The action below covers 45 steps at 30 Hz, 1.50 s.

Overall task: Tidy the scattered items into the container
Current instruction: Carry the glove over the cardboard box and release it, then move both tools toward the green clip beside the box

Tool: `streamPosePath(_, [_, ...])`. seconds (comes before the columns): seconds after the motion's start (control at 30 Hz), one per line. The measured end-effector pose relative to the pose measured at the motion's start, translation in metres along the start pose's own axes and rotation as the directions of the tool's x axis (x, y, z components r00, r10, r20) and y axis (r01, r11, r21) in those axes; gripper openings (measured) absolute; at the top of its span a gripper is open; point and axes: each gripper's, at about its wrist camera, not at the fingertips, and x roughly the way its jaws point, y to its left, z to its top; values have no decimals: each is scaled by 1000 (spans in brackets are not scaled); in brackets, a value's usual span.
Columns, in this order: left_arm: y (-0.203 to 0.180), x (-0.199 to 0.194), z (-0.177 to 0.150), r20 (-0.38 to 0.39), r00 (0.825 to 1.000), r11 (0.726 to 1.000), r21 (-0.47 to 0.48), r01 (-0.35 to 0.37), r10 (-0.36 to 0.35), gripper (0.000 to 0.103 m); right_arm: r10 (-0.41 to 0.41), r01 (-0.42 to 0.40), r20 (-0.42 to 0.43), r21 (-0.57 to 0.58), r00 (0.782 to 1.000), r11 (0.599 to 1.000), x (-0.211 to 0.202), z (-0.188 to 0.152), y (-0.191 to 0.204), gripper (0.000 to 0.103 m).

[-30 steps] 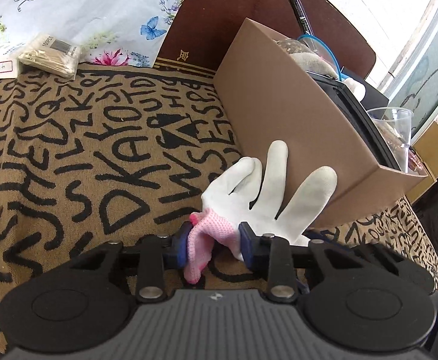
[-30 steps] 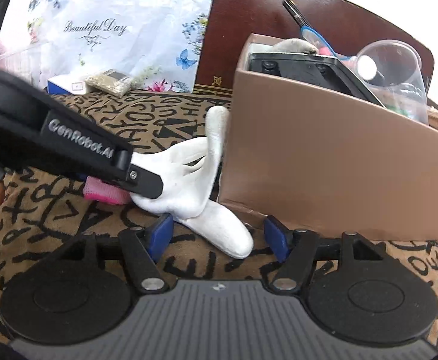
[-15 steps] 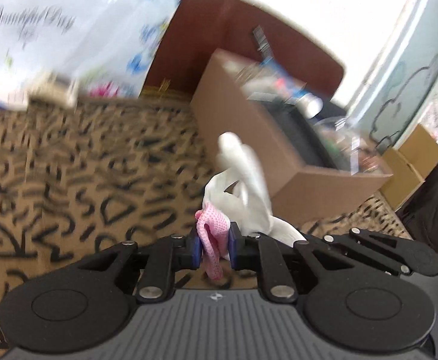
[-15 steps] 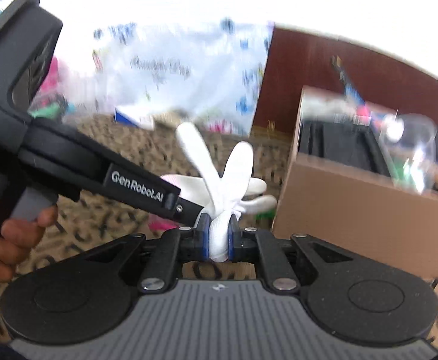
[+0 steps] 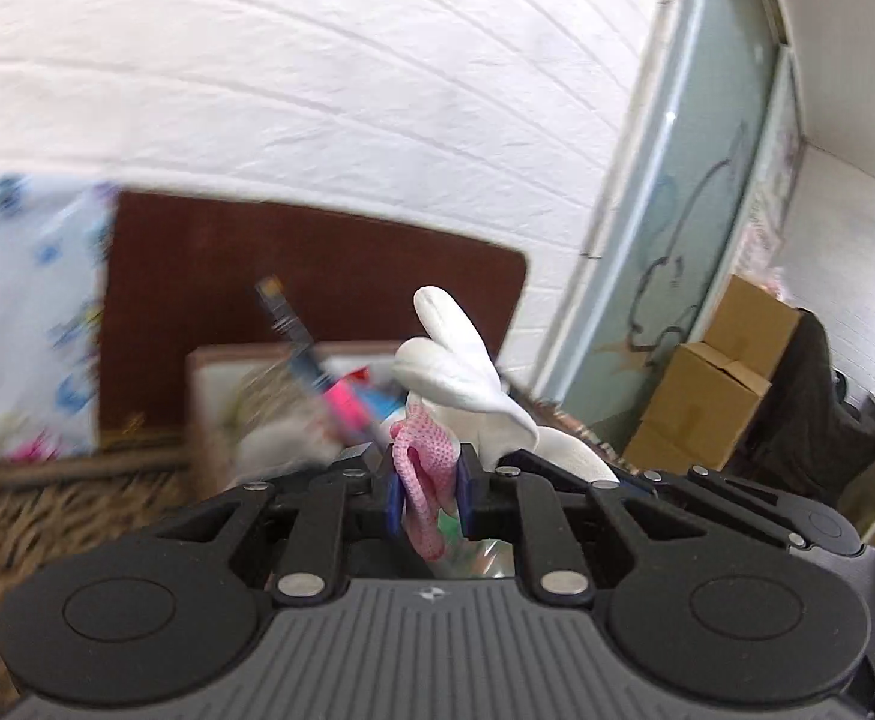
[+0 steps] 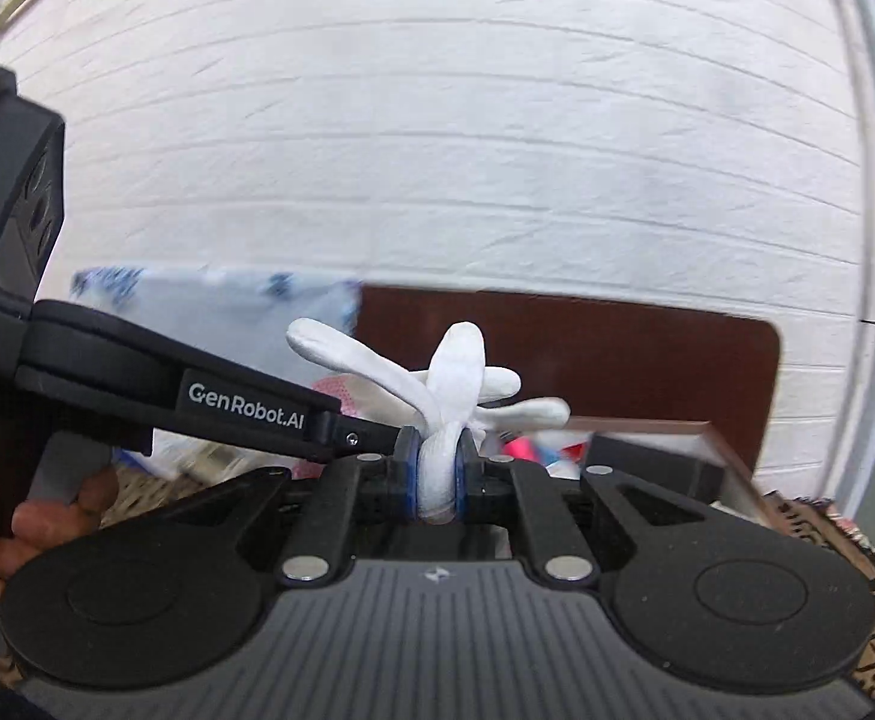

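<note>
A white glove with a pink knitted cuff point(image 5: 425, 468) hangs in the air between both grippers. My left gripper point(image 5: 428, 489) is shut on the pink cuff, and the white fingers point(image 5: 455, 360) stick up beyond it. My right gripper point(image 6: 437, 477) is shut on one white finger of the glove point(image 6: 455, 384), with the other fingers splayed above. The left gripper's arm point(image 6: 197, 402) comes in from the left in the right wrist view. The brown cardboard box point(image 5: 197, 420) sits below and beyond, full of mixed items. Both views are motion-blurred.
A pen point(image 5: 293, 336) and pink items stick out of the box. A dark wooden headboard point(image 5: 257, 264) and a white wall stand behind. A floral bag point(image 5: 23, 312) leans at the left. Stacked cartons point(image 5: 713, 384) are at the right. A hand point(image 6: 29, 528) holds the left gripper's handle.
Both grippers closed on the glove, the left on the pink cuff and the right on a white finger, and lifted it off the patterned cloth to above the box's rim.
</note>
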Motion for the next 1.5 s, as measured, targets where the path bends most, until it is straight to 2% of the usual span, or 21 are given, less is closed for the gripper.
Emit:
streamPosePath(0.17, [-18,41,20,4,999,998,50,42,-43,17,-85,83,37,66,996,994,7,13,-45,9])
streamPosePath(0.27, [-19,64,19,-16,999,997,54,52,-51,17,-121,118,27,87,992,989,20,11,-66,9])
streamPosePath(0.37, [-15,89,12,-50,998,998,55,41,-38,21,-151,152,-14,106,988,983,32,-5,-81,11])
streamPosePath(0.4, [-12,97,10,-65,997,998,54,37,-34,26,-163,165,-33,111,986,980,40,-12,-85,11])
streamPosePath(0.47, [-5,111,5,-111,994,999,40,26,-22,47,-203,210,-71,108,976,972,53,-24,-90,15])
streamPosePath(0.5, [-1,114,2,-134,991,999,25,26,-23,67,-230,239,-95,98,969,966,61,-30,-93,20])
streamPosePath(0.53, [2,113,-1,-139,990,1000,11,29,-27,78,-260,271,-125,83,957,959,67,-35,-95,39])
streamPosePath(0.57, [4,110,-4,-131,991,999,7,39,-38,80,-285,298,-150,70,947,952,70,-40,-96,53])
streamPosePath(0.6, [5,105,-6,-121,991,999,15,51,-49,83,-301,314,-157,67,941,947,70,-45,-97,56])
streamPosePath(0.67, [5,98,-10,-103,993,997,45,62,-57,88,-305,319,-159,73,939,945,69,-51,-98,71])
streamPosePath(0.73, [5,92,-13,-87,995,997,65,48,-42,95,-314,329,-154,90,937,940,69,-53,-98,81])
streamPosePath(0.87, [7,93,-15,-86,996,997,69,38,-32,96,-335,349,-149,77,930,934,72,-53,-91,82])
streamPosePath(1.07, [11,95,-17,-101,995,1000,19,18,-16,97,-351,368,-164,89,922,926,72,-53,-89,86])
streamPosePath(1.23, [11,74,-14,-73,994,996,-8,85,-85,97,-358,371,-142,80,923,925,65,-47,-85,87])
streamPosePath(1.5, [18,21,-18,-3,998,998,-28,57,-57,97,-298,304,-82,70,951,950,45,-28,-60,87])
